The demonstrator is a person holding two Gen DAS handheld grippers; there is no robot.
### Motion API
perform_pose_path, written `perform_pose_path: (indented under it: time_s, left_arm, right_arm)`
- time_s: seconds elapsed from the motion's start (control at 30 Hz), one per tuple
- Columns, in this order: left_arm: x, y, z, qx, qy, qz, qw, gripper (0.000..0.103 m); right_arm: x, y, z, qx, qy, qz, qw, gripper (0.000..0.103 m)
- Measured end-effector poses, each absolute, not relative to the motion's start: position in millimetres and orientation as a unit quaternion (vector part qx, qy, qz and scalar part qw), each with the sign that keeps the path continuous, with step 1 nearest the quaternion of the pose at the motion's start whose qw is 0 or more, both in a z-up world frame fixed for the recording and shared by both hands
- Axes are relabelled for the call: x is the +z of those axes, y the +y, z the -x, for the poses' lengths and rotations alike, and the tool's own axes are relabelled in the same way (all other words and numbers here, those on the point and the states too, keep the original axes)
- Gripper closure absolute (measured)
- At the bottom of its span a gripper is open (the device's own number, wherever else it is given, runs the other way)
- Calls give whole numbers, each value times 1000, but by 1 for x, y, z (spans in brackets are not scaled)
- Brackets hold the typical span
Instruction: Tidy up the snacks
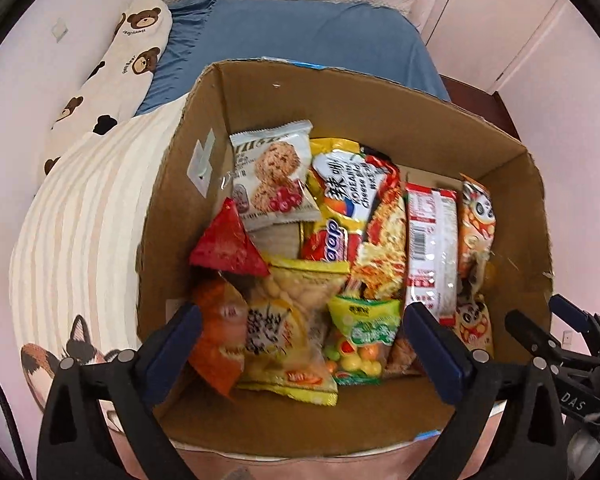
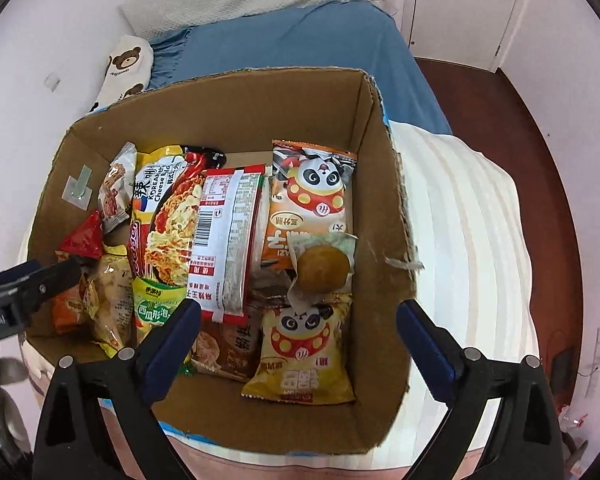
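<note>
Left gripper (image 1: 300, 340) wide open, empty, above box (image 1: 260, 92). Packets at box's 6 o'clock: orange packet (image 1: 216, 340), yellow bag (image 1: 284, 344), green candy bag (image 1: 360, 336). All light, crinkly, slippery; pinch at sealed edges. Noodle packet (image 2: 172, 208) at 11 reads "KOREAN Cheese". Brittle. Right gripper (image 2: 300, 340) wide open, empty, above panda packet (image 2: 304, 356).
</note>
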State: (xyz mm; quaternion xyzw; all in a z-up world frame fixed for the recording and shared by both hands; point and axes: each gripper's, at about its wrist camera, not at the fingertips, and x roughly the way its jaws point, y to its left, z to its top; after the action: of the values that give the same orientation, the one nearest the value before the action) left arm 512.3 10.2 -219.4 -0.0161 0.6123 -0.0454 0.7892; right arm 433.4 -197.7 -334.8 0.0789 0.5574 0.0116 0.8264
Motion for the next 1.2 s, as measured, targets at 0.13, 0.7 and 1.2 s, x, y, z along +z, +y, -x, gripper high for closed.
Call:
perform_pose_path:
  time_s: [0.13, 0.7, 1.2]
  left_arm:
    - [-213, 6, -500, -47, 607, 11, 793, 0]
    - [-130, -5, -403, -50, 520, 6, 852, 0]
    - [-55, -4, -296, -54, 448, -25, 892, 0]
  right_arm:
    - [-327, -200, -423, 11, 550, -83, 831, 3]
    - [-250, -203, -318, 20, 460, -85, 884, 3]
    - [-173, -205, -202, 20, 386, -86, 918, 3]
